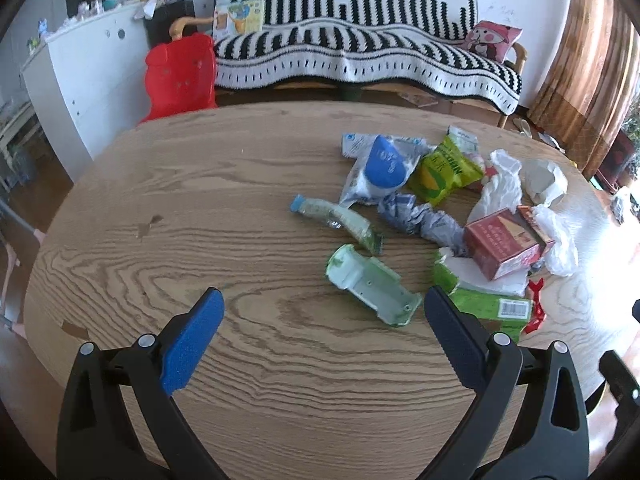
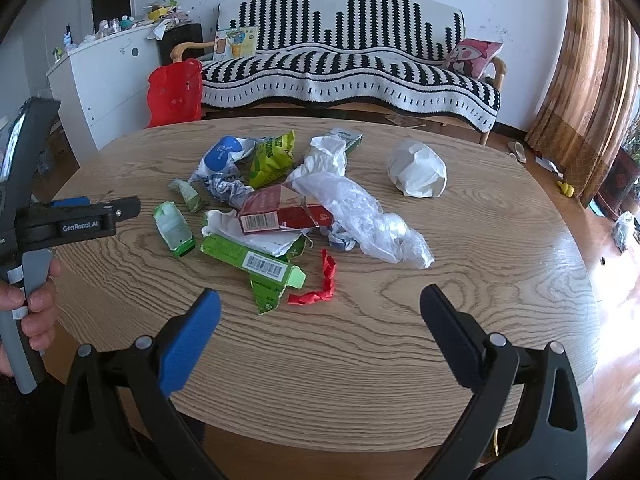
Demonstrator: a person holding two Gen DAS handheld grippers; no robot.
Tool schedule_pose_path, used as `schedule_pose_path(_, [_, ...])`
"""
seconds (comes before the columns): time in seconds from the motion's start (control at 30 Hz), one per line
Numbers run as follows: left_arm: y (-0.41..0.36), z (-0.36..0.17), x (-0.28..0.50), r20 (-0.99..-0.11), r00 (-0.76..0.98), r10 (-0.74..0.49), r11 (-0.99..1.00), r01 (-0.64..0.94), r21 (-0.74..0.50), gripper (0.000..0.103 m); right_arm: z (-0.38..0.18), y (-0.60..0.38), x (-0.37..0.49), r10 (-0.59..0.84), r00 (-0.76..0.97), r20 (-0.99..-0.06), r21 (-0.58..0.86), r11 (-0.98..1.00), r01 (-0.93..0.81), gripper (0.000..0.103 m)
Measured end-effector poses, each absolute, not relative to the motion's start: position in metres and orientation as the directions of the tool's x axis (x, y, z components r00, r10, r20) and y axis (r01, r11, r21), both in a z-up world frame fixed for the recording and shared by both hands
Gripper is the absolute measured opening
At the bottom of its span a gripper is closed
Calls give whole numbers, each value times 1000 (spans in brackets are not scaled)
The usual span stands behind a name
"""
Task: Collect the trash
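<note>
A heap of trash lies on the round wooden table point(image 1: 248, 392) point(image 2: 500, 280). It holds a red carton point(image 1: 502, 242) point(image 2: 280, 212), a flattened green box point(image 1: 490, 306) point(image 2: 256, 262), a crushed bottle point(image 1: 340, 218), a pale green plastic piece point(image 1: 372, 286) point(image 2: 174, 228), a clear plastic bag point(image 2: 368, 216), a red ribbon point(image 2: 322, 284), a green snack bag point(image 1: 446, 170) point(image 2: 270, 156) and a white crumpled wrapper point(image 2: 418, 168). My left gripper point(image 1: 324, 306) is open just short of the pale green piece. My right gripper point(image 2: 320, 306) is open, near the ribbon.
A striped sofa point(image 1: 360, 52) point(image 2: 348, 64) stands behind the table, with a red plastic chair point(image 1: 180, 76) point(image 2: 174, 92) and a white cabinet point(image 1: 92, 68) at the left. Brown curtains point(image 2: 592, 80) hang at the right. A hand point(image 2: 38, 304) holds the left gripper's handle.
</note>
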State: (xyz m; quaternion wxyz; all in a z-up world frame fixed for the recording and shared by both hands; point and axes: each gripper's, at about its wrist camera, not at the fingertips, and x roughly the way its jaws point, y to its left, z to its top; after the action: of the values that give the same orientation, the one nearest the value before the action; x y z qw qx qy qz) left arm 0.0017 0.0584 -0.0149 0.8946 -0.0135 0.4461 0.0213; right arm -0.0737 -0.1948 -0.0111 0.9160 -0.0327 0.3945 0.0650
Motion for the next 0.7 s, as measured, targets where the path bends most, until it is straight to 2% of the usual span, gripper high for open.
schedule_pose_path(0.27, [59,-45,39,-870,491,-45,987,-113,-115,97,-13,-206,-68,104,669,-736,18,991,-133,96])
schedule_pose_path(0.6, [45,-74,65,-910,414,-3,976,-196,-92,97,-18,-221,-55,99,654,-750,35,993,-110,96])
schedule_pose_path(0.67, [46,-74,64,-909,418,-5,976,-197,-95,86,-19,-227,-48,88,653,-752,33,995,-95,96])
schedule_pose_path(0.7, [45,-75,63,-909,416,-15,976,-193,-105,71,-21,-232,-43,83,653,-752,35,996,-86,96])
